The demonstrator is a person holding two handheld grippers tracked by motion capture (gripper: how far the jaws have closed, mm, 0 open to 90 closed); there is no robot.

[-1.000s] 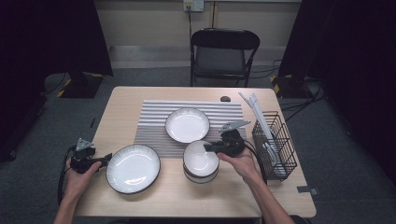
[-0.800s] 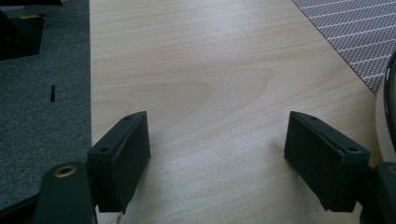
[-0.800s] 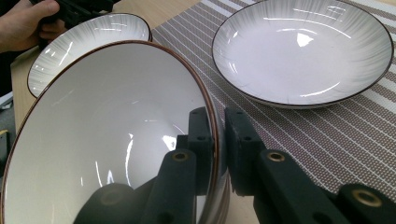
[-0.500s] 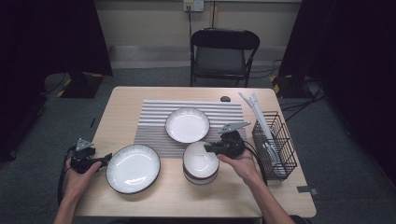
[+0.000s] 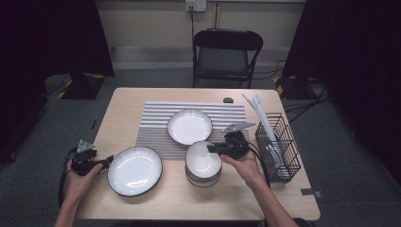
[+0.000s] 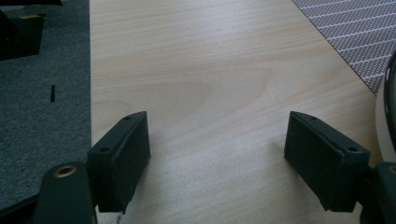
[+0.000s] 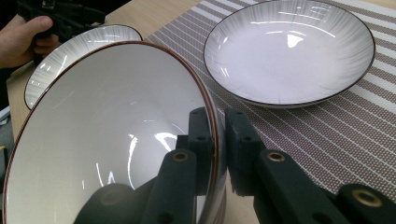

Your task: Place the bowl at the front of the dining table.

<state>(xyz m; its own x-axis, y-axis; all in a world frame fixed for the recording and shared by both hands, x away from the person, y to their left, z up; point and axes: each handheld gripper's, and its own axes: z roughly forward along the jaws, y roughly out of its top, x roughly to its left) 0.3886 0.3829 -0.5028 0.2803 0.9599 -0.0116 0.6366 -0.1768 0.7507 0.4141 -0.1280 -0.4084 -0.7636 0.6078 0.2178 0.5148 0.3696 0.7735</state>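
Low on the wooden table (image 5: 283,189), the right gripper (image 7: 217,140) pinches the top bowl (image 5: 203,158) of the stack by its right rim, while the left gripper (image 6: 217,158) gapes empty.

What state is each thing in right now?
Right gripper: shut on the top bowl's rim.
Top bowl: on the bowl stack, gripped.
Left gripper: open, nothing between its jaws.
Plate: flat on the table, beside the left gripper.
Dish: flat on the mat.

No readable text, label, brand, number or sign on anything.
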